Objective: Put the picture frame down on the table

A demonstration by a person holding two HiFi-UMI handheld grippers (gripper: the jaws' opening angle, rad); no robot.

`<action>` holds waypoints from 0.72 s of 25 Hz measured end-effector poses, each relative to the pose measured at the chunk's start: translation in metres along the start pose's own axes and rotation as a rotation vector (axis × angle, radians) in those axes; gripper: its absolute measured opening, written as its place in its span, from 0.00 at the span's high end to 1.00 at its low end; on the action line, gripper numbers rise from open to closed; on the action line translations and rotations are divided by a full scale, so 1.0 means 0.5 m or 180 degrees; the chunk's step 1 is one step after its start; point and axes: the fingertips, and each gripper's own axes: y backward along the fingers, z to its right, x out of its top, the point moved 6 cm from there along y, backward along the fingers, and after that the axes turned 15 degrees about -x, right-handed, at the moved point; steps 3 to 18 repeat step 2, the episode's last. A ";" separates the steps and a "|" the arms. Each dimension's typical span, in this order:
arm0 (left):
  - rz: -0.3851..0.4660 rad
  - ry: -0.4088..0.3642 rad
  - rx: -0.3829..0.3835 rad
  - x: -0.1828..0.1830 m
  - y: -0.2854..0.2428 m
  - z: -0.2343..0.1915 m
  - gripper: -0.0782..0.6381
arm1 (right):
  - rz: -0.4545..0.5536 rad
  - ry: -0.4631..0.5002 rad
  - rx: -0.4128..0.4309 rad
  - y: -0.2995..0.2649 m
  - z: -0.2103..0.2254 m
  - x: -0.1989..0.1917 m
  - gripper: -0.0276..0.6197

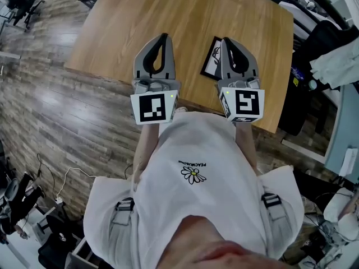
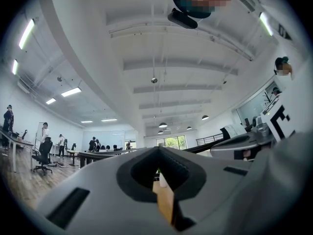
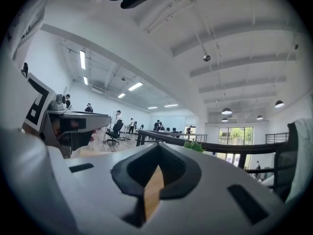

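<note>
We are looking steeply down at a person in a white T-shirt [image 1: 190,150] who is standing at the near edge of a wooden counter [image 1: 123,27] and holding one tool in each hand. The left tongs [image 1: 164,37] are reaching out over bare wood. Their two jaws are pressing together at the tips and gripping nothing – in the left gripper view only a sliver of counter is showing through the dark gap behind the tips. The right tongs [image 1: 226,40] are sitting the same way, with the jaws fully closed and nothing between them.

The picture frame [image 1: 211,60], black-edged with a pale picture inside, is resting on the counter just beside the right tongs, on the side facing the left tongs. Its far edge is disappearing under that tool, so we are unable to tell whether the two are touching. The left tongs are sitting well apart from it.

A cube with square markers is riding on each tool, the left one [image 1: 153,107] and the right one [image 1: 242,103]. Plank flooring [image 1: 50,111] is spreading out beyond the counter.
</note>
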 end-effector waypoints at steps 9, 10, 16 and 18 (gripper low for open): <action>-0.0013 -0.0006 -0.0002 -0.004 0.000 -0.002 0.87 | -0.0004 0.0001 0.0001 -0.002 0.000 -0.002 0.95; -0.0013 -0.0006 -0.0002 -0.004 0.000 -0.002 0.87 | -0.0004 0.0001 0.0001 -0.002 0.000 -0.002 0.95; -0.0013 -0.0006 -0.0002 -0.004 0.000 -0.002 0.87 | -0.0004 0.0001 0.0001 -0.002 0.000 -0.002 0.95; -0.0013 -0.0006 -0.0002 -0.004 0.000 -0.002 0.87 | -0.0004 0.0001 0.0001 -0.002 0.000 -0.002 0.95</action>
